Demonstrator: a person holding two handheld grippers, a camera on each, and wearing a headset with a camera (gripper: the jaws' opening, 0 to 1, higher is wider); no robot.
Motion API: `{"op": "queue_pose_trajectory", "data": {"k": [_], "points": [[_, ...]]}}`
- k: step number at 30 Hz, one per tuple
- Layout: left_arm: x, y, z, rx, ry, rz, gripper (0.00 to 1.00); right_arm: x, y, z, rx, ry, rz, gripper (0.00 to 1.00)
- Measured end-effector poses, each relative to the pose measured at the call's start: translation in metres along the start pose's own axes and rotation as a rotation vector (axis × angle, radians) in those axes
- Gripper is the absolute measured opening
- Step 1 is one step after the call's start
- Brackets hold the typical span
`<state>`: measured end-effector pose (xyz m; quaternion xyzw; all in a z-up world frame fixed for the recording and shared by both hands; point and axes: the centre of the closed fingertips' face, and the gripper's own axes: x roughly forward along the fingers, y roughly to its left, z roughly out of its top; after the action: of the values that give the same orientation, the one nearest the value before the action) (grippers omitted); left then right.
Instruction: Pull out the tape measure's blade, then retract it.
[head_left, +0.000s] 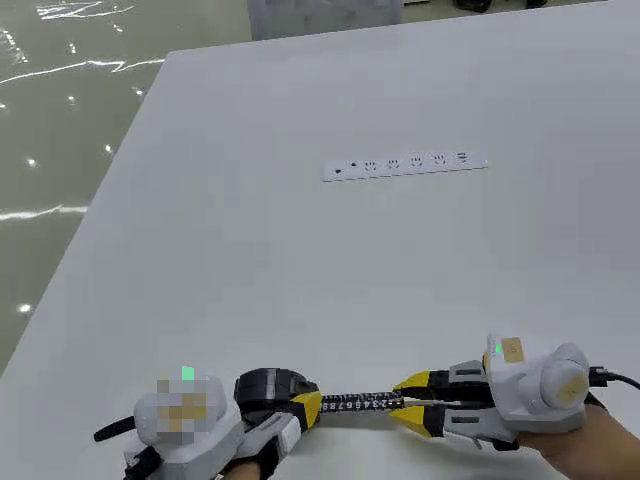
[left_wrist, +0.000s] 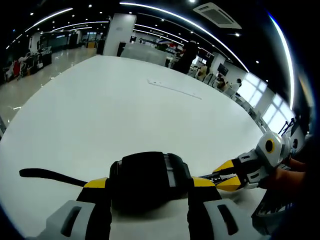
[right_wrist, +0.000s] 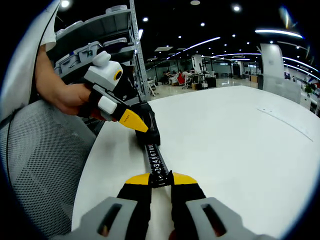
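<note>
The tip of the blade (right_wrist: 156, 161) hides within the right gripper (right_wrist: 161, 178) (power strip (head_left: 405, 164) markings illegible).

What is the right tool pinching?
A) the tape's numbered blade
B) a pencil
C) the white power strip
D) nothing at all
A: the right tool is closed on the numbered blade, which sticks out a short way from the black tape measure that the left tool grips.
</note>
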<state>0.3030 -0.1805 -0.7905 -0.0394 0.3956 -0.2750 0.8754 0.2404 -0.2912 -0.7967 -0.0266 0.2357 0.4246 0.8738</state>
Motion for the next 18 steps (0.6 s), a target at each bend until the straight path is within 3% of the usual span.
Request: {"op": "queue_pose_trajectory", "data": {"k": [18], "points": [[-0.001,0.001,0.001,-0.023,-0.01,-0.016,0.59,0.025,0.007,0.006,0.008,0.0,0.031,0.12]]}}
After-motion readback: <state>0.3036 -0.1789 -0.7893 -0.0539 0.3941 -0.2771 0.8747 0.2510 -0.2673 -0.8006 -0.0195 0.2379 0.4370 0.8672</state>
